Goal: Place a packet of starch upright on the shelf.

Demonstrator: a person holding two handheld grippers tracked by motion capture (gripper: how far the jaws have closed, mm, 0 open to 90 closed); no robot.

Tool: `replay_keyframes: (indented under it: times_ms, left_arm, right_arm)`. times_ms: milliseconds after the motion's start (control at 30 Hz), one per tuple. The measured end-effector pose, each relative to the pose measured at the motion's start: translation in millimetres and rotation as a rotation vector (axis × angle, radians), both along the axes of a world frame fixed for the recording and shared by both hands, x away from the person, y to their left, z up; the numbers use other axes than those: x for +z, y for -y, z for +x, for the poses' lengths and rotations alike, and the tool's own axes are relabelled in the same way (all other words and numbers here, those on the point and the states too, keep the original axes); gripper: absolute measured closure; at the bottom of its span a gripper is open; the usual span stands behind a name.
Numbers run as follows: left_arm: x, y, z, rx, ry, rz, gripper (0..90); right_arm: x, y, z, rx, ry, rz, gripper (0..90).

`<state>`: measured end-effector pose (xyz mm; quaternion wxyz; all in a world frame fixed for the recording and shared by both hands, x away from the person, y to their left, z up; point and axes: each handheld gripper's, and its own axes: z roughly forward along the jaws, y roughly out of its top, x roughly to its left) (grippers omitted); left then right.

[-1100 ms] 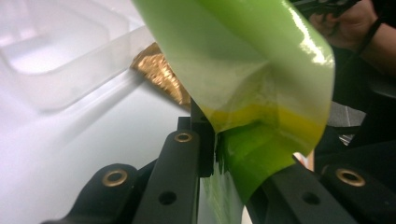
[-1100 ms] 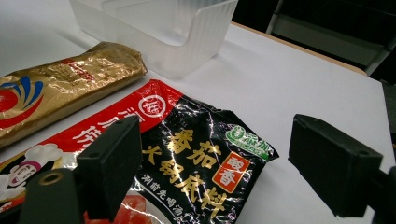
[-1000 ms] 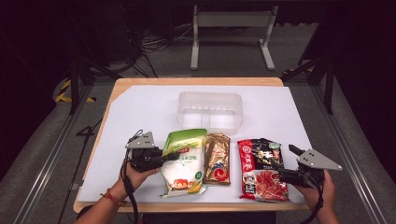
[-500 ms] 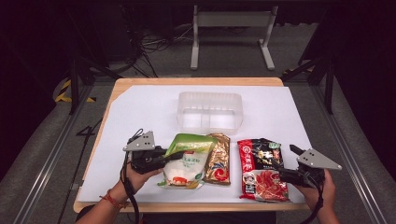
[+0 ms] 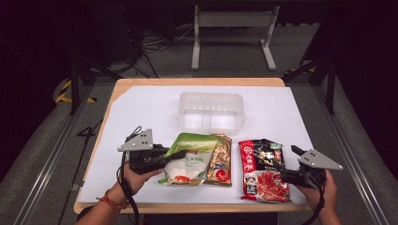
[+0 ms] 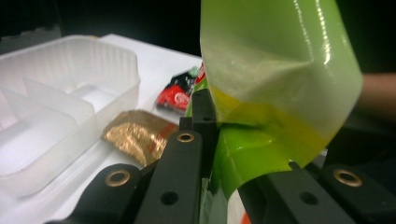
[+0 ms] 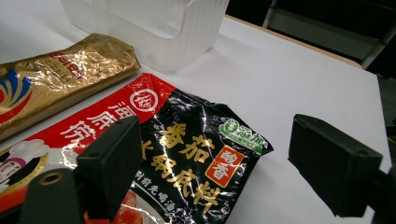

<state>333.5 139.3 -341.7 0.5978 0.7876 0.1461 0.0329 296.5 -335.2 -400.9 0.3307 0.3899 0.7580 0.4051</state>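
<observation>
Three food packets lie in a row along the lower part of the high view, on white paper (image 5: pixel 141 108) that covers the worktop (image 5: pixel 155 81). There is one green-and-white packet (image 5: pixel 187 157) left of centre, one gold packet (image 5: pixel 220 159) touching its right side, and one red-and-black packet (image 5: pixel 263 168) further right, a little apart. One clear plastic container (image 5: pixel 211 110) with inner dividers sits above them at the centre of the frame.

Two grippers are in hand. The left gripper (image 5: pixel 170 154), at lower left, has its jaws closed on the green top edge of the green-and-white packet; in the left gripper view that green edge (image 6: pixel 275 93) rises crumpled from between the black jaws, with the gold packet (image 6: pixel 135 133) and the container (image 6: pixel 65 107) at left behind. The packet's left end is raised off the paper while its right end rests against the gold one.

The right gripper (image 5: pixel 287 174), at lower right, has its jaws standing wide apart over the red-and-black packet (image 7: pixel 196 154), gripping nothing.
</observation>
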Motion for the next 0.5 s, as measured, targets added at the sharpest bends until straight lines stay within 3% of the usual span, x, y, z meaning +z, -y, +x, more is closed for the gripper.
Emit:
replay_keyframes:
  times_ms: [33,200,500]
  left_arm:
    - [6.4,-1.7,-2.8,0.016,0.029,0.007,88.8]
    - [14.2,-6.2,-1.6,0.041,0.045,-0.017,88.8]
    - [22.1,-4.7,20.9,0.117,0.066,-0.022,88.9]
  right_arm:
    - [0.0,0.2,0.0,-0.001,-0.001,0.001,18.0]
    - [-0.8,0.4,0.8,-0.004,-0.006,0.001,18.1]
    - [-0.9,0.4,0.4,-0.007,-0.005,0.005,18.0]
